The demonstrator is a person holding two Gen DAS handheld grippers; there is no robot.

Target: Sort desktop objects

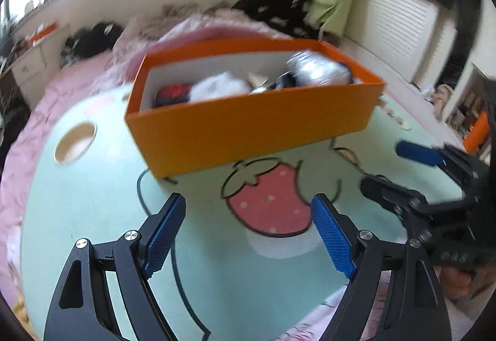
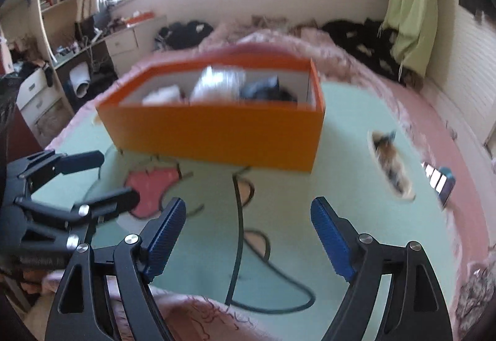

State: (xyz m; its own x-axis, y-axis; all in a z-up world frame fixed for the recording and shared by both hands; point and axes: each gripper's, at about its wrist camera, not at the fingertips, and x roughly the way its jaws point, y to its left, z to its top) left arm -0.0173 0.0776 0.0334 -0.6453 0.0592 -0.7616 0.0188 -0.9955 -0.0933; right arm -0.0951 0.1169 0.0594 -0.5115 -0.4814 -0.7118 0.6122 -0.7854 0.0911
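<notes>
An orange box (image 1: 248,127) stands on a mint-green mat (image 1: 93,201) with a strawberry print, laid over a pink bed. In the box lie a red-and-black item (image 1: 172,93), a white fluffy thing (image 1: 217,86) and a silver object (image 1: 316,68), all blurred. My left gripper (image 1: 249,217) hovers open over the strawberry, short of the box, with nothing between its fingers. My right gripper (image 2: 248,217) is open too and empty, above the mat in front of the orange box (image 2: 217,130). Each gripper shows in the other's view: right gripper (image 1: 400,169), left gripper (image 2: 117,178).
A brown furry thing (image 2: 390,164) lies on the mat to the right of the box. A small blue-and-white item (image 2: 440,183) sits at the mat's right edge. Dark clothes (image 2: 359,40) are piled behind, and drawers (image 2: 122,42) stand at the back left.
</notes>
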